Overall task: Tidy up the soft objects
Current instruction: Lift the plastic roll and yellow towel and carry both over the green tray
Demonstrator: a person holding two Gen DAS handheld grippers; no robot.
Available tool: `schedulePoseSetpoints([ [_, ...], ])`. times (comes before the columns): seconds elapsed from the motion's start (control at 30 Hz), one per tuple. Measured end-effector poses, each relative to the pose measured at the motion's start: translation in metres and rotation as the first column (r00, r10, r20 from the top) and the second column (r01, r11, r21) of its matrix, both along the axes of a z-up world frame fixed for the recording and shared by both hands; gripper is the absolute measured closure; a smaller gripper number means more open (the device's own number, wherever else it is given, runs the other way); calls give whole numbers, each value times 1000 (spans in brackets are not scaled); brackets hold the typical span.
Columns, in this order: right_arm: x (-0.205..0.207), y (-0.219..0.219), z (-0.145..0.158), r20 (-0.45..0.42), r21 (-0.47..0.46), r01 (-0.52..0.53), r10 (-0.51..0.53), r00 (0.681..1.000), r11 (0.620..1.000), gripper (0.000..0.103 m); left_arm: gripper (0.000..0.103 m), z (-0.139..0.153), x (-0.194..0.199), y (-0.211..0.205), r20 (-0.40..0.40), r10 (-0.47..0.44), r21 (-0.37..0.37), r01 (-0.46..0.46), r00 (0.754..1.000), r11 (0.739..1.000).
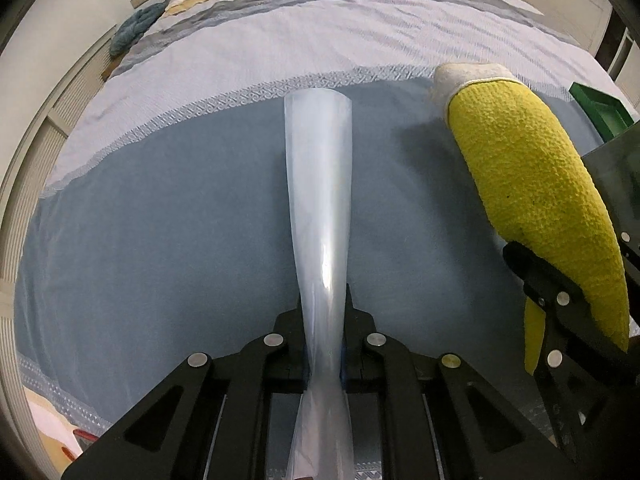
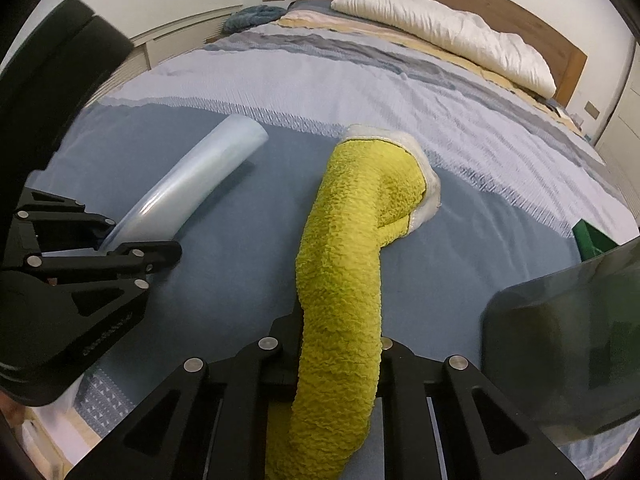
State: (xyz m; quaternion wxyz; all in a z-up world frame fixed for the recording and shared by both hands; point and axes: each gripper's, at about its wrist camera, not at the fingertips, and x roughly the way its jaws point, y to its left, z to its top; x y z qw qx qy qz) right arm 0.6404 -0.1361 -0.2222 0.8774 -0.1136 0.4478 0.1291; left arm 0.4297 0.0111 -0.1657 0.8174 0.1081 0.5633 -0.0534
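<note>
Over the bed (image 1: pixel 160 220), closed grippers grip a plastic sleeve (image 1: pixel 320 184) and a yellow towel (image 2: pixel 344 280).

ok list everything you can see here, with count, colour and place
plastic bag: one, translucent pale blue, pinched in the left gripper, far end over the bedspread
towel: one, yellow-green with white edging, clamped in the right gripper, far end drooping to the bedspread
bedspread: one, blue with lavender, grey and yellow bands, covering the bed
pillow: one, white, by the headboard
headboard: one, brown wood, far end of the bed
blue cloth: one, bunched, far left corner of the bed
green tray: one, right edge of the bed
left gripper: black, shut on the bag
right gripper: black, shut on the towel
</note>
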Motion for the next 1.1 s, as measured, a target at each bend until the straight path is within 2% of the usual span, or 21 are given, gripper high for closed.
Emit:
schedulePoseSetpoints([
  [0.27, -34, -6, 21, 42, 25, 12, -13, 999, 1000, 90, 96, 19, 2, 6, 21, 41, -4, -41, 999, 999],
  [0.67, -116, -44, 73, 76, 75, 34, -39, 996, 997, 90, 96, 49, -6, -29, 26, -5, 22, 4, 1000, 1000],
  [0.87, -167, -60, 87, 77, 65, 20, -25, 997, 998, 90, 96, 54, -16, -44, 19, -17, 33, 17, 1000, 999],
  [1.1, -220, -81, 100, 50, 74, 4, -8, 999, 997, 90, 96, 50, -46, -62, -11, -19, 39, 19, 1000, 999],
])
